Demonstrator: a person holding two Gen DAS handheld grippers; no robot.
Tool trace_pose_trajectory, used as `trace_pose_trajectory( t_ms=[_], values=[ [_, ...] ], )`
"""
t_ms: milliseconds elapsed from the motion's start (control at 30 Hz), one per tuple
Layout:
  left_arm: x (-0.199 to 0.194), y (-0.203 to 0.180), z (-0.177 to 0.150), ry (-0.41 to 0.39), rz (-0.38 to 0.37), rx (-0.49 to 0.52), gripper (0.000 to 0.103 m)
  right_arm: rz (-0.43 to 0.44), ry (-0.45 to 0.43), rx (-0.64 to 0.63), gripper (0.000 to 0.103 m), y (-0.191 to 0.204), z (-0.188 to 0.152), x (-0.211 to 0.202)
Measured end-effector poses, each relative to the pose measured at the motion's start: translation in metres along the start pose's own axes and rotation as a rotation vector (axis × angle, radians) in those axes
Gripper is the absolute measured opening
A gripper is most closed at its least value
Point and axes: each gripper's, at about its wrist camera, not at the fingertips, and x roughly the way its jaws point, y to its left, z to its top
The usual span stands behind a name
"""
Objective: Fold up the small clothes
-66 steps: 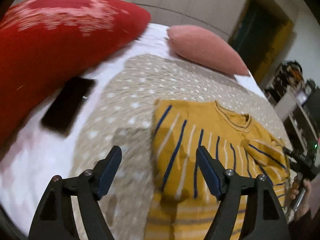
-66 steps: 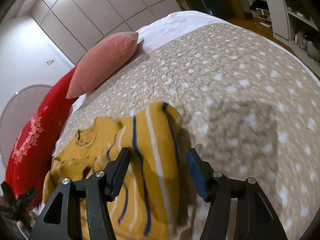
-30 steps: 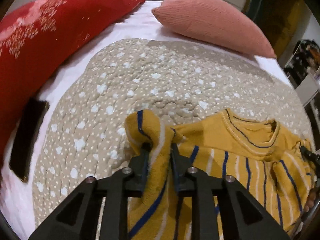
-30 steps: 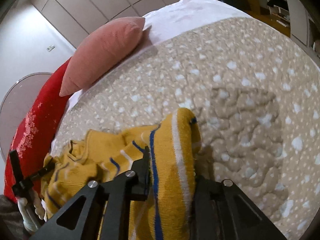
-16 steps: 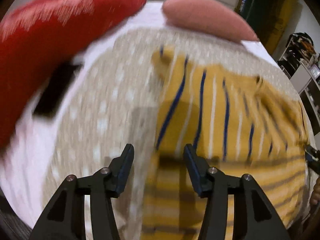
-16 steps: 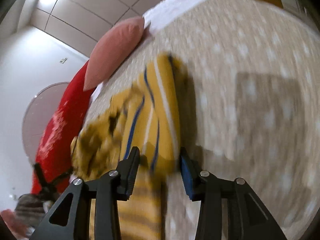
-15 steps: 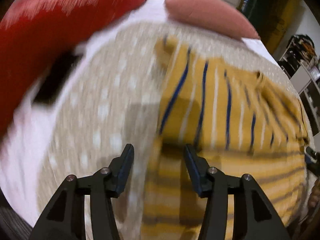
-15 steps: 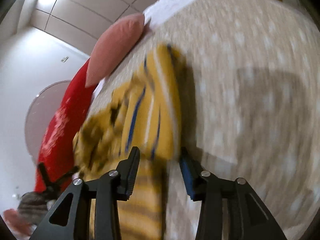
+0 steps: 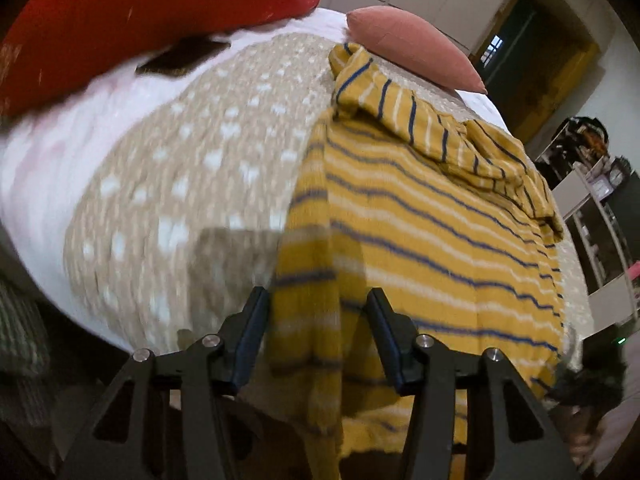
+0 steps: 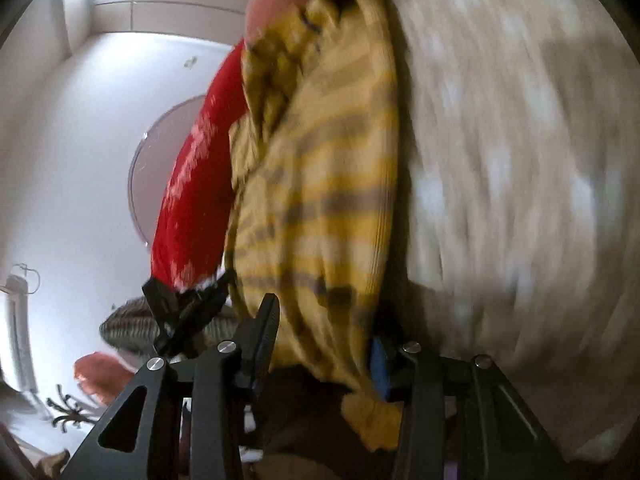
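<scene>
The left gripper (image 9: 316,332) stands parted, its pads clear of the yellow striped sweater (image 9: 432,216) hem lying between them. The right gripper (image 10: 324,344) is likewise parted with the hem draped between its fingers. The sweater spreads ahead over the dotted beige blanket (image 9: 192,168). Beyond lie a pink pillow (image 9: 412,46) and a red pillow (image 9: 140,12).

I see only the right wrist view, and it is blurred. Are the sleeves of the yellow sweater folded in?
Observer: Yes. In the left wrist view both sleeves lie folded across the yellow striped sweater.
Operator: Does the left gripper hold the hem?
Observer: No. The left gripper has its jaws apart; the hem lies between them, unpinched.
Operator: Is anything else on the bed?
Observer: A dark flat object, perhaps a phone, lies beside the red pillow.
</scene>
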Motion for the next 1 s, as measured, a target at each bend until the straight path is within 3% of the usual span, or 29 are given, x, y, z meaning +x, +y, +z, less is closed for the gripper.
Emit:
trace_pose_trajectory(
  t_ms=[200,300,400,433,500,633,800,1000],
  values=[
    [0.005,-0.011,-0.023,0.012,0.037,0.076,0.054,-0.084,0.072,-0.036,0.045,-0.008,-0.023,0.041],
    [0.011,-0.01,-0.032,0.027,0.043,0.071,0.062,-0.168,0.095,-0.083,0.045,-0.007,-0.029,0.067],
    [0.017,-0.005,-0.044,0.073,0.028,0.042,0.062,-0.215,0.123,-0.099,0.045,-0.006,-0.034,0.087],
    [0.022,-0.003,-0.046,0.103,0.017,0.027,0.06,-0.214,0.126,-0.101,0.044,-0.004,-0.034,0.089],
    [0.026,0.004,-0.048,0.163,-0.054,-0.029,0.008,-0.2,0.125,-0.122,0.017,0.001,-0.035,0.084],
    [0.001,0.007,-0.041,0.131,-0.083,-0.084,0.007,-0.182,0.095,-0.228,0.012,0.035,-0.04,0.06],
    [-0.059,0.0,-0.03,0.004,-0.178,-0.1,0.007,-0.15,0.011,-0.357,0.012,0.074,-0.047,0.018],
    [-0.082,-0.013,-0.015,-0.043,-0.26,-0.112,0.007,-0.06,-0.079,-0.359,0.012,0.092,-0.03,-0.023]
  ],
)
